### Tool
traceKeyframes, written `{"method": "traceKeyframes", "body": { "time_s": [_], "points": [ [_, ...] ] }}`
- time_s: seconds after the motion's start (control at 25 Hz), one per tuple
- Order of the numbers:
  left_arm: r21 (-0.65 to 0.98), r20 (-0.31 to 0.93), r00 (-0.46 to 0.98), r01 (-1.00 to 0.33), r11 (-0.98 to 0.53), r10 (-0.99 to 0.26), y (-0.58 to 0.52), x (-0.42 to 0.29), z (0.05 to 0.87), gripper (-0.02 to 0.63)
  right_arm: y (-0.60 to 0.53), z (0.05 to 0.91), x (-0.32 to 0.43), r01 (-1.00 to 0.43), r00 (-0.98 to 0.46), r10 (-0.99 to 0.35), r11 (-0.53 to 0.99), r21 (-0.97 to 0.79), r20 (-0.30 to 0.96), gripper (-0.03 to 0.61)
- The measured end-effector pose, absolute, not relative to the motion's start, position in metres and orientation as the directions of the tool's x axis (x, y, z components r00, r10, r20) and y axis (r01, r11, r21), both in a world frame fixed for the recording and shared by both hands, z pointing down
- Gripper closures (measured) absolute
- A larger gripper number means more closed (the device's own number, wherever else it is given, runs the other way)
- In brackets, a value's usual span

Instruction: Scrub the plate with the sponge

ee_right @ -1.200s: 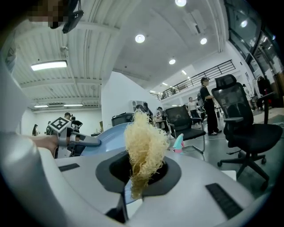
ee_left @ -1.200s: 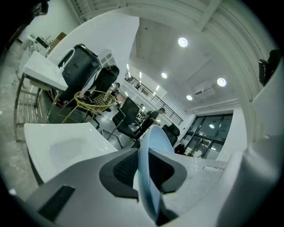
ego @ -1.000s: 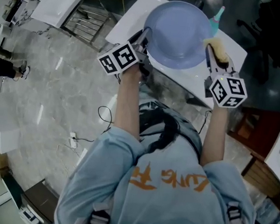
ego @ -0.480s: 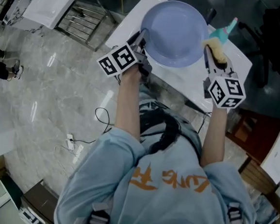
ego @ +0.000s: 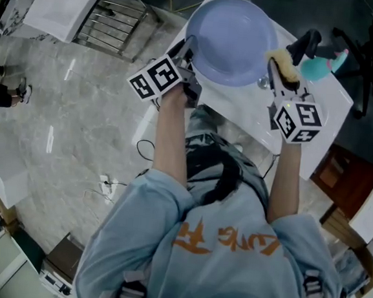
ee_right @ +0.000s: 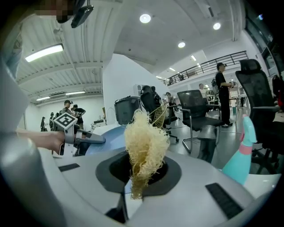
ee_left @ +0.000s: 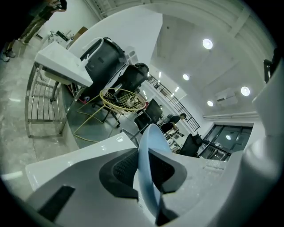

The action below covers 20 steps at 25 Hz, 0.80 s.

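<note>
Still, little shifts: both grips hold and the sponge has not left the rim.
The left gripper stays clamped on the plate at its near-left edge, over the worktop. The right gripper stays closed on the sponge, which sits at the plate's right rim as before. Farther right, a teal bottle now shows more fully. The plate's face likely remains to be scrubbed.

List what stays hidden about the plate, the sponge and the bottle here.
- Underside of the plate, head view: covered by the plate itself, so contact with the table cannot be told.
- Face of the plate, left gripper view: held edge-on by the left gripper.
- Lower end of the sponge, right gripper view: buried in the right gripper.
- Base of the teal bottle, right gripper view: behind the gripper body.
</note>
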<state>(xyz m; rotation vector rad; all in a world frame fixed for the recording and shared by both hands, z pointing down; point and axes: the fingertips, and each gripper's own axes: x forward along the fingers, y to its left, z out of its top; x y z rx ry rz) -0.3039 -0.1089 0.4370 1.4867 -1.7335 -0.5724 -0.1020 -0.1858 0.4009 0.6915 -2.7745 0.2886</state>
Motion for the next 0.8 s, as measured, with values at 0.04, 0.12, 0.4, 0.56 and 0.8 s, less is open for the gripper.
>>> {"method": "traceKeyframes", "body": {
  "time_s": [0.04, 0.12, 0.4, 0.56, 0.8],
  "points": [
    [0.754, 0.263, -0.021, -0.619, 0.219, -0.965, -0.114, -0.312, 0.44, 0.568, -0.189, 0.404, -0.111, -0.486, -0.848, -0.431, 0.865, -0.127, 0.31, 0.547],
    [0.757, 0.271, -0.006, -0.616, 0.217, -0.963, -0.126, -0.327, 0.446, 0.569, -0.197, 0.411, -0.126, -0.496, -0.839, -0.436, 0.858, -0.129, 0.327, 0.547],
    [0.762, 0.304, 0.068, -0.615, 0.2, -0.95, -0.178, -0.372, 0.472, 0.568, -0.228, 0.44, -0.163, -0.564, -0.787, -0.478, 0.814, -0.139, 0.391, 0.547],
    [0.773, 0.316, 0.104, -0.604, 0.192, -0.943, -0.206, -0.396, 0.485, 0.568, -0.244, 0.45, -0.179, -0.603, -0.753, -0.505, 0.786, -0.137, 0.421, 0.547],
    [0.779, 0.352, 0.156, -0.595, 0.196, -0.923, -0.248, -0.415, 0.505, 0.568, -0.268, 0.464, -0.186, -0.658, -0.702, -0.54, 0.741, -0.134, 0.464, 0.548]
  ]
}}
